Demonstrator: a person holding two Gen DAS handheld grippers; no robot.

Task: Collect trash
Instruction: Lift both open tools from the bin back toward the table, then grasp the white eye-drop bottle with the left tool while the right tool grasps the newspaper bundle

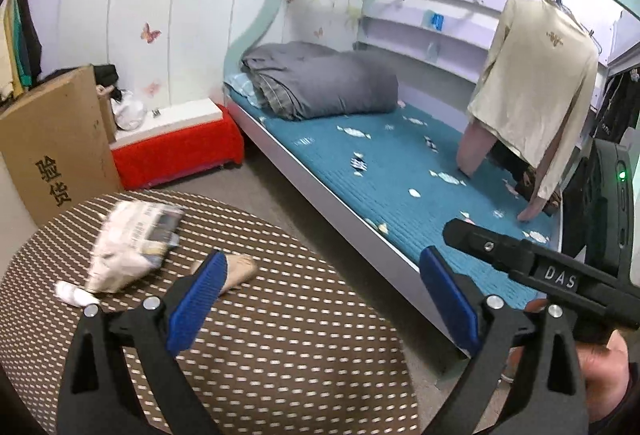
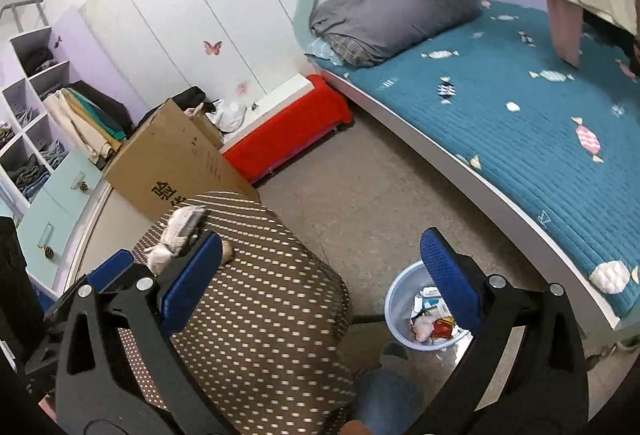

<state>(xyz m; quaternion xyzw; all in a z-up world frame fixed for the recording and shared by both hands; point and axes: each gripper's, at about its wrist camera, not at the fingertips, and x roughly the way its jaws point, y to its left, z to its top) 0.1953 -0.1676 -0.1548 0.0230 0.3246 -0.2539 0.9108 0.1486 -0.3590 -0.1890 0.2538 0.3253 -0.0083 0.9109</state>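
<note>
A crumpled newspaper (image 1: 132, 243) lies on the round table with a brown dotted cloth (image 1: 280, 355). Beside it are a small white scrap (image 1: 76, 293) and a beige piece (image 1: 236, 271). My left gripper (image 1: 320, 275) hovers open over the table's near right part, with nothing between its blue pads. My right gripper (image 2: 320, 267) is open and empty too, held above the table edge (image 2: 260, 295) and the floor. Below it on the floor stands a pale blue bin (image 2: 394, 299) holding wrappers. The newspaper (image 2: 180, 231) shows past its left finger.
A cardboard box (image 1: 56, 151) leans left of the table, with a red-covered bench (image 1: 180, 151) behind it. A bunk bed with a teal quilt (image 1: 392, 163), a grey duvet (image 1: 320, 83) and a hanging cream shirt (image 1: 536, 83) fills the right. Shelves of clothes (image 2: 32, 115) stand at the far left.
</note>
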